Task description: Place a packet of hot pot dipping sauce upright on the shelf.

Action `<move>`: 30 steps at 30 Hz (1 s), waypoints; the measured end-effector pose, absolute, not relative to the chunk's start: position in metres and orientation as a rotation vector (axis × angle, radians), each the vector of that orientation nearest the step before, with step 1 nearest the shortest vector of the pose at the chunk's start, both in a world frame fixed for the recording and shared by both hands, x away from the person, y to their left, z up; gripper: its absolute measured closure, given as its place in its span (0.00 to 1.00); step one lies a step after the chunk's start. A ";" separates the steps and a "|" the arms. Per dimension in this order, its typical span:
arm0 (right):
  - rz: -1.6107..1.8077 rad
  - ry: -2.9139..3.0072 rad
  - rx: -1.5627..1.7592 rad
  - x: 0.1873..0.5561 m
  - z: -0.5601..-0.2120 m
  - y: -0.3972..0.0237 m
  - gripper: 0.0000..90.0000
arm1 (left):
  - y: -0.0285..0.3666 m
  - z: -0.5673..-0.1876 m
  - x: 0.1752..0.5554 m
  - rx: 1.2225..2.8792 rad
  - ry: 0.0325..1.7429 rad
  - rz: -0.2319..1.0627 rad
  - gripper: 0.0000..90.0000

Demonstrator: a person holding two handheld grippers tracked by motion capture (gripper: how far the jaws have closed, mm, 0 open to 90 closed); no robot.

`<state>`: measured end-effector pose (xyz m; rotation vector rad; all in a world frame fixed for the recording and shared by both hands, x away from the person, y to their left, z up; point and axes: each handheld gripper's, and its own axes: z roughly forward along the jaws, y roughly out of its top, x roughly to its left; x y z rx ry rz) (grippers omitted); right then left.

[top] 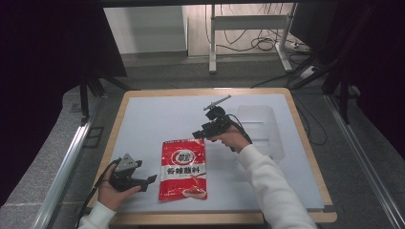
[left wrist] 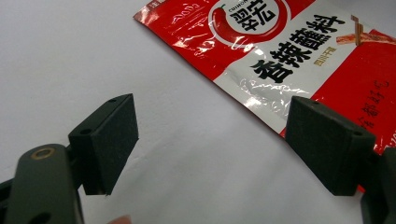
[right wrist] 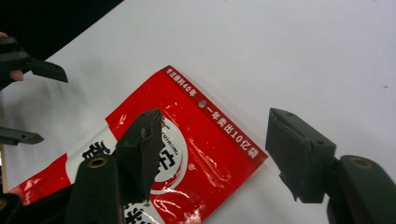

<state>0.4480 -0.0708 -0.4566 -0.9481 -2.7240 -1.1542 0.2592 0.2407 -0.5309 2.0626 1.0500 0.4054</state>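
My two grippers, left (top: 152, 179) and right (top: 197, 134), hang spread and empty at the bottom-left edge and top-right corner of a glossy red seasoning pouch (top: 184, 169) lying flat mid-table, probably light, limp, slippery, best pinched at its sealed edges.

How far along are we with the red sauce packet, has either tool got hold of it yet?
Nothing looks done yet: the red packet lies flat on the white mat, ungripped. In hand: the left tool is open beside its left edge, and the right tool is open over its top corner. Left: closing on it and lifting.
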 end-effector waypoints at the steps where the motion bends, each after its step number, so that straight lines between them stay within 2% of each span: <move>1: -1.149 -2.723 -0.952 0.450 -0.458 -0.071 0.43 | 0.241 -0.531 0.259 2.063 1.049 0.403 0.19; 15: -0.981 -2.720 -1.018 0.468 -0.474 -0.062 0.55 | 0.240 -0.531 0.260 2.059 1.044 0.388 0.19; 30: -0.828 -2.765 -1.026 0.476 -0.487 -0.050 0.56 | 0.237 -0.530 0.259 2.073 1.016 0.383 0.19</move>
